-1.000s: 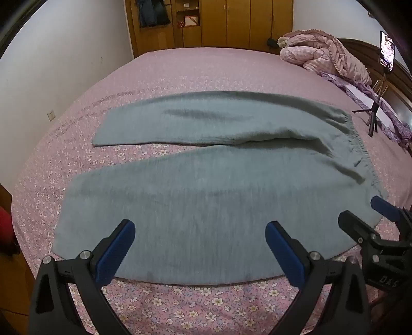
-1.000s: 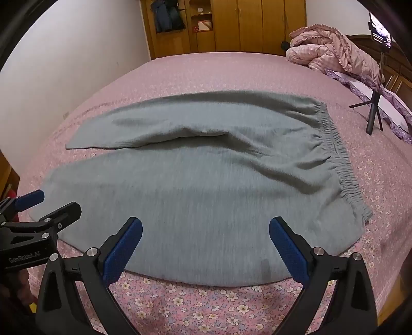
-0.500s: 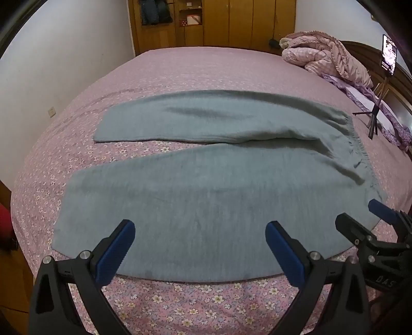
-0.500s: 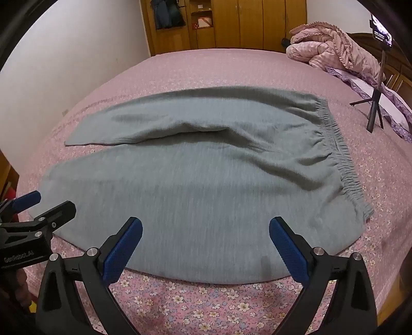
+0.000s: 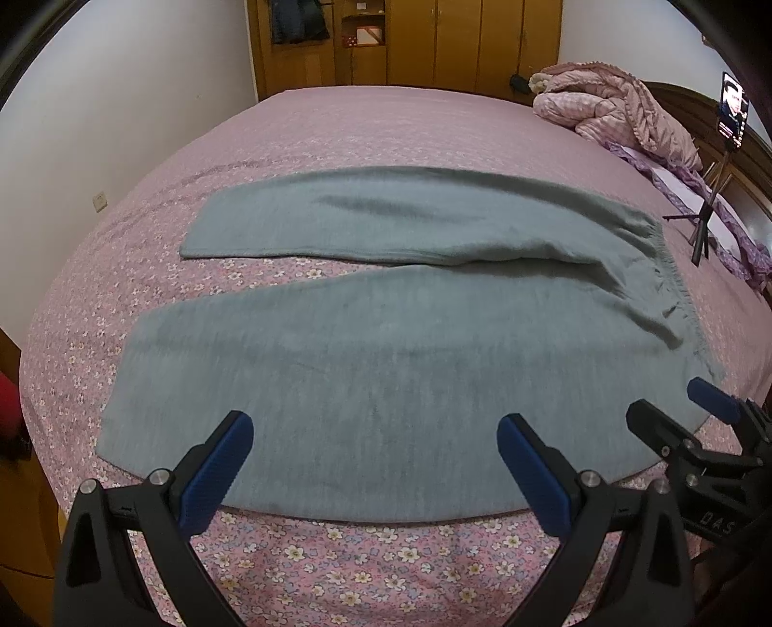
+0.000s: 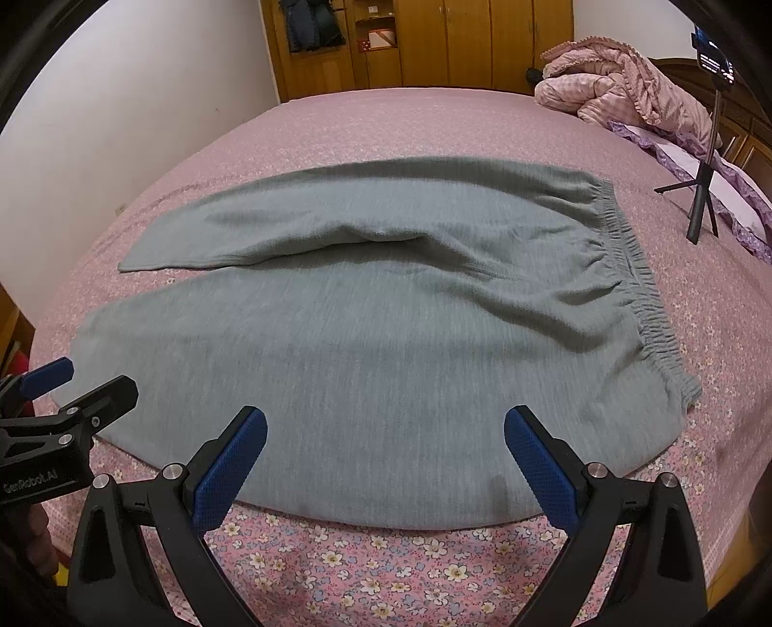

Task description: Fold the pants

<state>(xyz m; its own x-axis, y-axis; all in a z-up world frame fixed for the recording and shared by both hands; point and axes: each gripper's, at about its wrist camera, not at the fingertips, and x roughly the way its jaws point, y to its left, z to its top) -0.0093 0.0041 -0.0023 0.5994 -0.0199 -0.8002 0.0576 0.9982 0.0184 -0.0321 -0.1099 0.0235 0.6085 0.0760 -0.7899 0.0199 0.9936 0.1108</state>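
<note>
Pink floral bedsheet (image 5: 299, 569) covers a big bed that fills most of both views, with yellowish wooden wardrobes (image 5: 434, 43) along the far wall and a white wall on the left side. Spread flat on that sheet is a pair of grey-green knit pants with an elastic waistband (image 5: 386, 366), legs pointing left and splayed apart in a V, waistband off to the right, all a bit wrinkly around the crotch. The near leg's long edge sits right by the front edge of the bed. The left gripper (image 5: 374, 456) hangs just above that near edge with its blue-padded fingers spread wide, nothing between them. Same deal with the right gripper (image 6: 386, 453): wide apart, holding nothing, hovering over the near edge closer to the waistband end. Each one shows up at the side of the other's camera, so they're pretty close together. Way back on the right there's a crumpled pink quilted comforter (image 5: 617, 106) piled near a dark wooden headboard (image 5: 752, 159), plus a black phone tripod (image 6: 702, 202) standing on the bed with a lit phone (image 5: 733, 111) on top.
</note>
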